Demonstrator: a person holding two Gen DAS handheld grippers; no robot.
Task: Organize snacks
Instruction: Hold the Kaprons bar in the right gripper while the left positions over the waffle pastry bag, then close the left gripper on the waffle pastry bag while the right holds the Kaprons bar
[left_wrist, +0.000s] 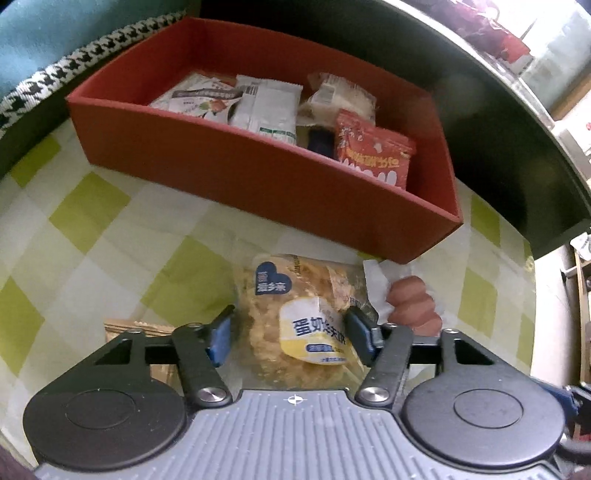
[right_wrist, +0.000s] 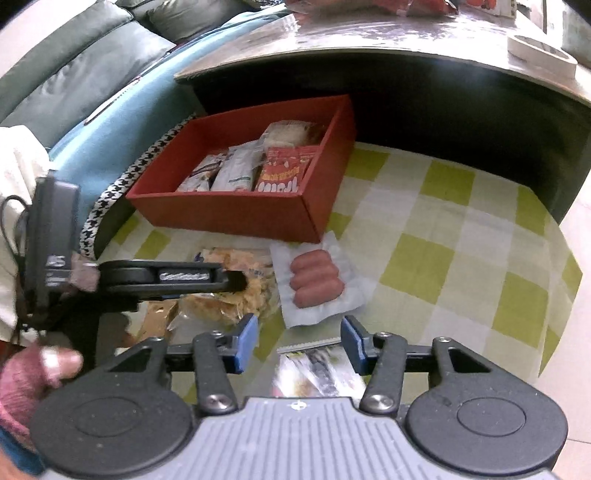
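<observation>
Nearest the left wrist camera, the left gripper (left_wrist: 290, 334) points steeply down at a clear-wrapped pastry packet (left_wrist: 295, 317) with a blue heart label and a yellow-and-white oval label; the packet lies on the green-and-white checked tablecloth (left_wrist: 92, 229) between the two blue pads, and from this view I cannot tell for sure whether the pads press on its sides or only flank it. Just to the right of that packet lies a sausage pack (right_wrist: 314, 282) in a white wrapper, touching or overlapping the pastry's edge. A brown packet (left_wrist: 125, 330) shows partly under the left gripper's left finger. Beyond both, a red box (left_wrist: 258, 173) stands on the cloth, already holding several snacks: a white pouch (left_wrist: 266, 107), a red bag (left_wrist: 369, 151) with white lettering propped at its right end, and a pale wrapped item behind them. In the right wrist view, the right gripper (right_wrist: 299, 343) hangs with its jaws apart and nothing pressed between the pads; a glossy packet (right_wrist: 317, 369) with a serrated edge lies on the cloth beneath and between them, blurred. The sausage pack sits just ahead of these jaws, and the left gripper is seen side-on to the left, over the pastry.
</observation>
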